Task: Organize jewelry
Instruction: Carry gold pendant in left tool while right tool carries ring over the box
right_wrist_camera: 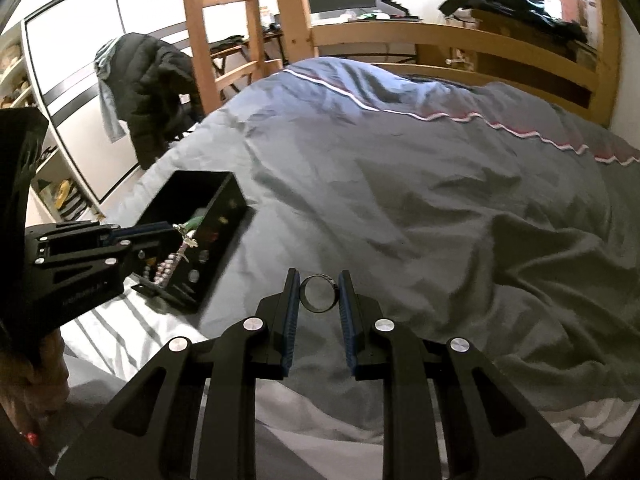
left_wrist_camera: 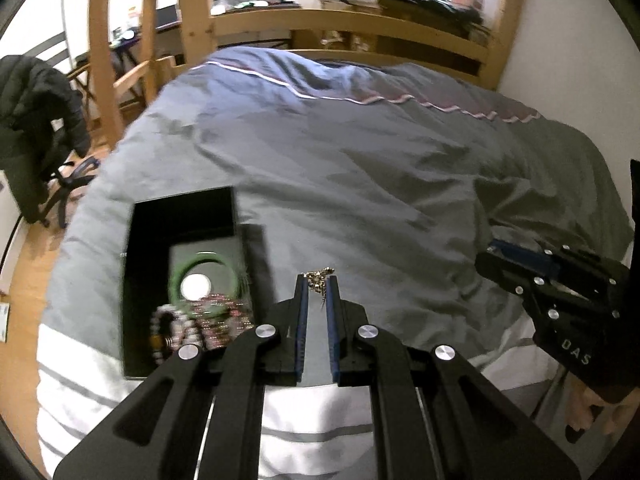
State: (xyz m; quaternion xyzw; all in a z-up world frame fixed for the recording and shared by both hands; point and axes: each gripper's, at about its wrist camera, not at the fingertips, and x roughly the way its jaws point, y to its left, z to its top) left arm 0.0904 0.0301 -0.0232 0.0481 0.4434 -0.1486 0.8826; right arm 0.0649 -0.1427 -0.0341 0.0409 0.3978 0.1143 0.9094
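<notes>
A ring (right_wrist_camera: pixel 319 293) sits clamped between the tips of the right tongs (right_wrist_camera: pixel 319 280), held above the grey bedspread (right_wrist_camera: pixel 400 200). The left tongs (left_wrist_camera: pixel 317 280) pinch a small gold chain (left_wrist_camera: pixel 318 278) at their tips, just beside the open black box (left_wrist_camera: pixel 140 260) on the bed, which holds a green bangle (left_wrist_camera: pixel 204 280) and beaded bracelets (left_wrist_camera: pixel 192 328).

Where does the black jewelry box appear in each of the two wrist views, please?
Left wrist view: the black box sits lower left, just left of the left tongs, with a green bangle and bead bracelets inside.
Right wrist view: the black box sits left of centre, beyond the left tongs that come in from the left edge.
Shared landmark: the wooden ladder behind the bed.
</notes>
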